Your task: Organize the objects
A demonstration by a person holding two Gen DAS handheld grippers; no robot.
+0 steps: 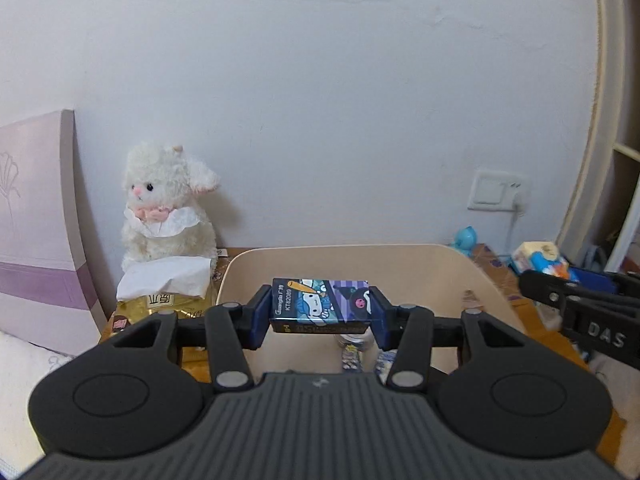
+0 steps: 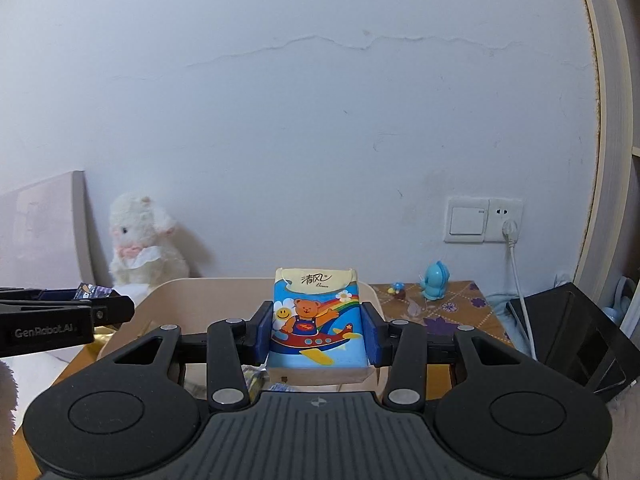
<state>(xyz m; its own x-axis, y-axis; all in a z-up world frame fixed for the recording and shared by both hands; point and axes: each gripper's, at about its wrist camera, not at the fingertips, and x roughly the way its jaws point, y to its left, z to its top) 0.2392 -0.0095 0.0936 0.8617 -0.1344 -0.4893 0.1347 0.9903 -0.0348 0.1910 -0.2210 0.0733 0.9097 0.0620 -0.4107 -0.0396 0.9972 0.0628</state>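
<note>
My left gripper (image 1: pixel 319 312) is shut on a small dark cartoon-printed box (image 1: pixel 320 304) and holds it above a beige plastic bin (image 1: pixel 472 268). My right gripper (image 2: pixel 318 332) is shut on a blue tissue pack (image 2: pixel 318 320) with a bear in a plane, held above the same bin (image 2: pixel 168 292). A few small items lie in the bin under the box (image 1: pixel 352 350). The right gripper shows at the right of the left wrist view (image 1: pixel 580 312); the left one shows at the left of the right wrist view (image 2: pixel 60 320).
A white plush lamb (image 1: pixel 164 208) and a gold tissue pack (image 1: pixel 160 300) sit left of the bin. A pink board (image 1: pixel 36 240) leans on the wall. A blue toy (image 2: pixel 436 280), wall socket with cord (image 2: pixel 512 232) and black stand (image 2: pixel 572 340) are at the right.
</note>
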